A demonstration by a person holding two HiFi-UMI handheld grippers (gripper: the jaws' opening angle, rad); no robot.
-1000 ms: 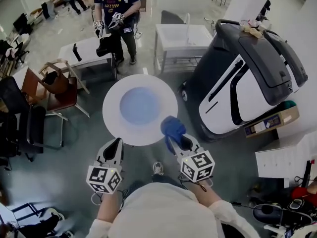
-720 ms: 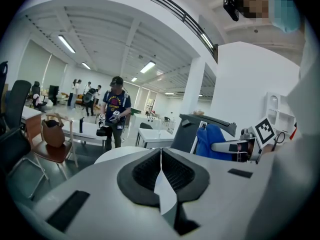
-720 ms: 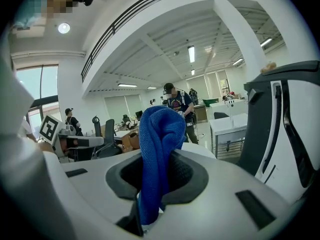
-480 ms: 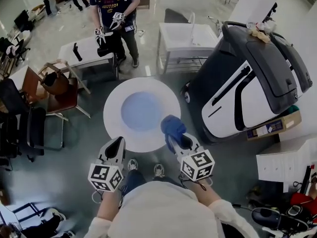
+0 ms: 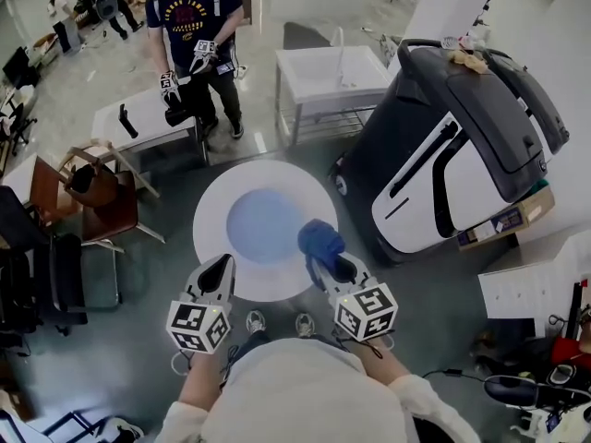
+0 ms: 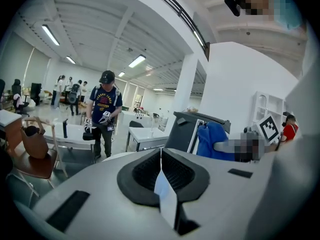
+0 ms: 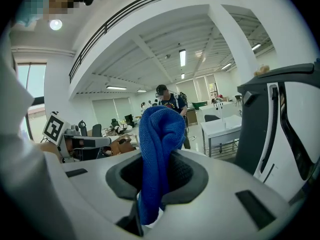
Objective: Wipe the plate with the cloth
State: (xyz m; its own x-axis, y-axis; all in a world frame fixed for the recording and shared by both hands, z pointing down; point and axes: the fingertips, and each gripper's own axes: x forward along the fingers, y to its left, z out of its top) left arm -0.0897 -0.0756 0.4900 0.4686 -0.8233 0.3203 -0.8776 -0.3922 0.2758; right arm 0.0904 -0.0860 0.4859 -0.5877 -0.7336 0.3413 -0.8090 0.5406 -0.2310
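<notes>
Both my grippers and the plate [image 5: 233, 192] sit a touch lower in the head view than a second ago. The room has slid past, and the person in the dark shirt [image 5: 192, 17] has drifted toward 11 o'clock. My left gripper [image 5: 221, 264] is pressed together on the plate's rim at about 7 o'clock, holding it up above the floor [image 5: 138, 340]. My right gripper [image 5: 327, 264] pinches the blue cloth [image 5: 320, 240], whose bunched end sits over the plate's rim at about 4 o'clock, beside the bluish centre. Beyond the plate, a white table [image 5: 323, 67] stands at 12 o'clock, a big black-and-white machine [image 5: 462, 146] at 2 o'clock, and brown chairs [image 5: 102, 192] at 9 o'clock.
</notes>
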